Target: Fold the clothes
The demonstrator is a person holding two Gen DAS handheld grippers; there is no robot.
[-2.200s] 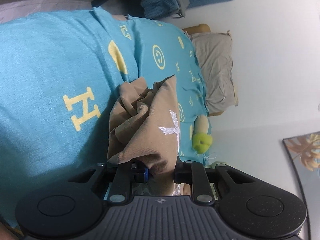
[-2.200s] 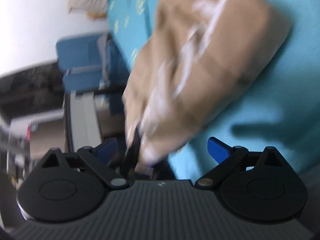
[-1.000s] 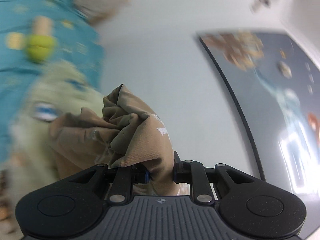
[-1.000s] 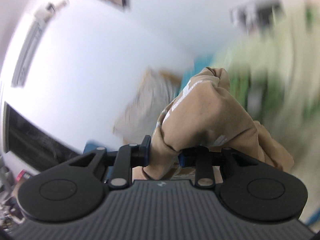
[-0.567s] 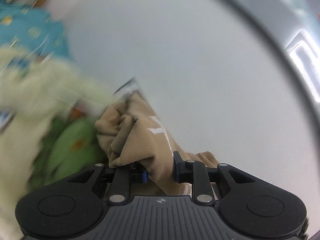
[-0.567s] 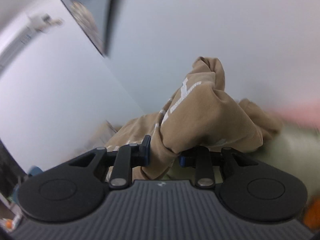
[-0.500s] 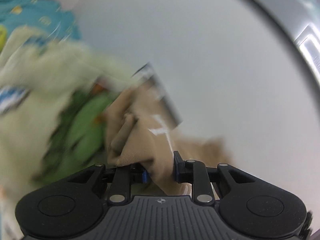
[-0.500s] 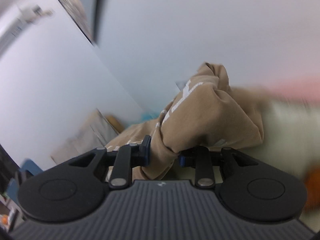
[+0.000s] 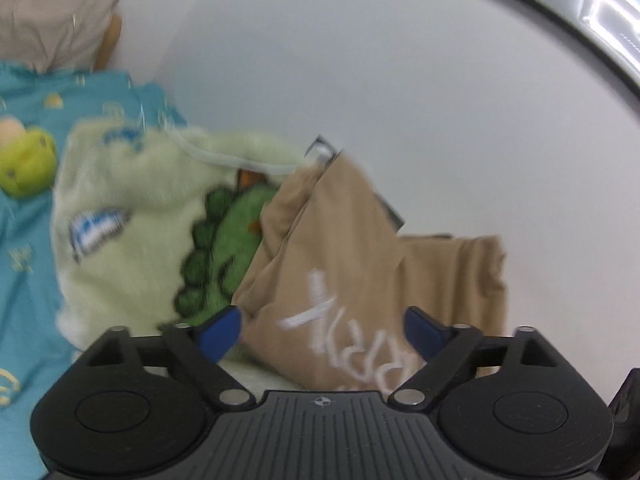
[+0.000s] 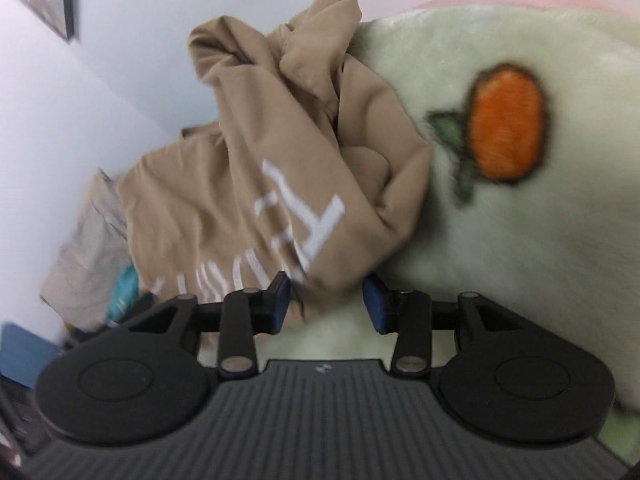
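One crumpled tan cotton garment with white lettering [image 9: 352, 280] [image 10: 256, 184] lies on one pale green fleece blanket [image 9: 140, 216] [image 10: 520, 220]. Left gripper [image 9: 324, 326] and right gripper [image 10: 325, 300] have fingers spread, gripping nothing.

The tan shirt [image 9: 360, 280] lies crumpled against the wall [image 9: 400, 80], filling the gap between the spread jaws of both grippers. The fleece blanket [image 9: 140, 200] heaps just beside it, blocking that side. Open teal bedsheet [image 9: 28, 260] lies beyond the blanket, towards the pillow [image 9: 52, 20].

Tan garment [image 9: 360, 264], white lettering; pale-green blanket [image 10: 520, 240]
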